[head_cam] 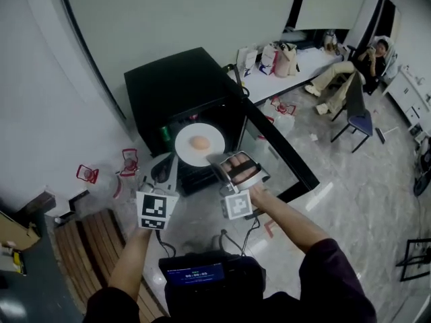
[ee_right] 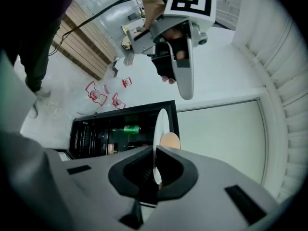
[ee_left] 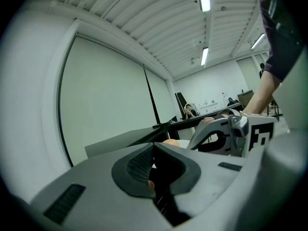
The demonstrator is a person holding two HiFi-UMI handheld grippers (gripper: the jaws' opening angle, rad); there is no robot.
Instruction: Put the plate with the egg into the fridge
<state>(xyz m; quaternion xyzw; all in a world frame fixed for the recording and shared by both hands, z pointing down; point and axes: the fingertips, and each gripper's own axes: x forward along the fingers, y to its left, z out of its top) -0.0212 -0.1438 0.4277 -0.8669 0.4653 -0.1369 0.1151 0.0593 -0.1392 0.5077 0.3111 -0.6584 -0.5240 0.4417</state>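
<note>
A white plate [head_cam: 199,145] with a brown egg [head_cam: 199,142] on it hangs in front of the open black fridge [head_cam: 182,86]. My right gripper [head_cam: 215,159] is shut on the plate's near rim. In the right gripper view the plate [ee_right: 160,126] shows edge-on between the pads, with the egg [ee_right: 170,141] beside it and the fridge's dark inside [ee_right: 96,134] beyond. My left gripper [head_cam: 167,168] hovers just left of the plate, apart from it. Its jaws [ee_left: 154,150] look shut with nothing held, and the egg [ee_left: 169,141] peeks over them.
The fridge door [head_cam: 283,153] stands open to the right. A green can [head_cam: 166,134] lies inside the fridge. Red wire stands [head_cam: 128,161] sit on the floor at left, wooden slats [head_cam: 101,247] nearer. A person on a chair [head_cam: 357,79] and a table with bags [head_cam: 273,59] are far right.
</note>
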